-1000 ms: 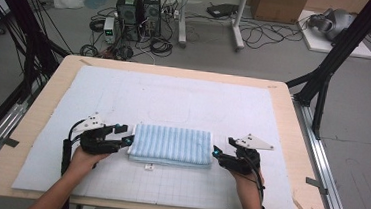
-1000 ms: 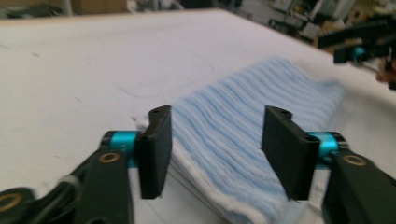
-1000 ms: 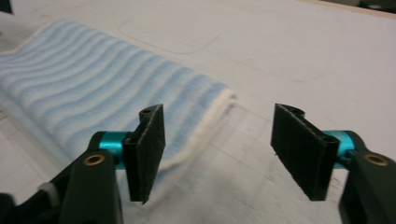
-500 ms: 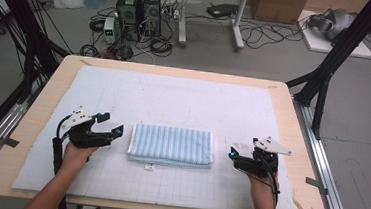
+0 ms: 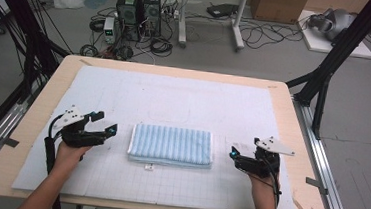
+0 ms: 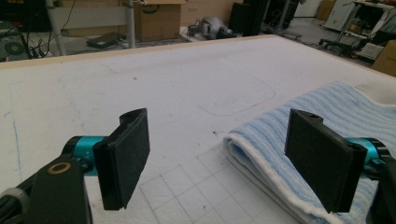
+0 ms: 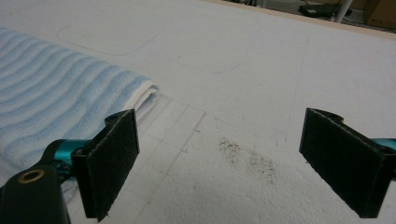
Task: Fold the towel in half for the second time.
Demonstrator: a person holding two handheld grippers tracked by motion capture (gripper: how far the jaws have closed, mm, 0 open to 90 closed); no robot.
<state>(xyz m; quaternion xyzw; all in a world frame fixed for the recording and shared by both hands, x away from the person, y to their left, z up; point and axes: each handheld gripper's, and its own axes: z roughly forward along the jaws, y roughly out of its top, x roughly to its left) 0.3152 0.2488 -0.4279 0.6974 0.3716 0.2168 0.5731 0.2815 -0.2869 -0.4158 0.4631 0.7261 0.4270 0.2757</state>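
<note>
Two open grippers, left gripper [image 5: 102, 126], right gripper [image 5: 234, 153], flanking folded towel [image 5: 171, 144]

A folded blue-striped towel [image 5: 171, 145] lies flat between the left gripper [image 5: 105, 127] and the right gripper [image 5: 233, 153], apart from both, its white tag toward the hands.

table: light wooden table [image 5: 30, 137], rounded corners
cover: white gridded mat [image 5: 184, 97] over most of the top
on mat: folded blue striped towel [image 5: 171, 144], between left gripper [image 5: 102, 124] and right gripper [image 5: 235, 153], apart from both
</note>
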